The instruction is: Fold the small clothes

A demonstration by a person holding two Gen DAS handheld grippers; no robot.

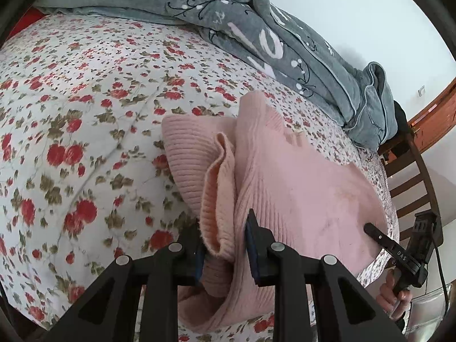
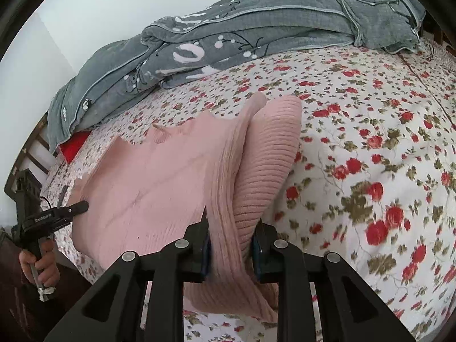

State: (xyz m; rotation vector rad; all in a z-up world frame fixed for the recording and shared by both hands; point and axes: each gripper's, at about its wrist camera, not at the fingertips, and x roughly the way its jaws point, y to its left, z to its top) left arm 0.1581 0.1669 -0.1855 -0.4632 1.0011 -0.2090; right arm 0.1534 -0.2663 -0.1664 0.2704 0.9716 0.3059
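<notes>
Nearest my left camera, the left gripper (image 1: 225, 245) has its two black fingers (image 1: 258, 252) clamped on a bunched fold of the pink knit sweater (image 1: 287, 179), the ribbed cloth squeezed between the blue pads and spilling out below them. From my right camera I see the same at the other edge: the right gripper (image 2: 230, 245) is closed on a thick gathered ridge of the sweater (image 2: 159, 182), with a ribbed part hanging over to the right of the fingers. Between my two grips the sweater is raised off the bed, its body stretching from one gripper to the other above the floral bedsheet (image 1: 85, 131), near the front edge of the bed. Each camera also catches the other gripper from the side at the sweater's far edge, with my hand (image 2: 40, 268) wrapped round its handle. Behind the sweater, a grey quilt (image 1: 256, 28) lies rumpled along the far side of the bed, and a wooden chair (image 1: 410, 176) stands just beside the bed.
</notes>
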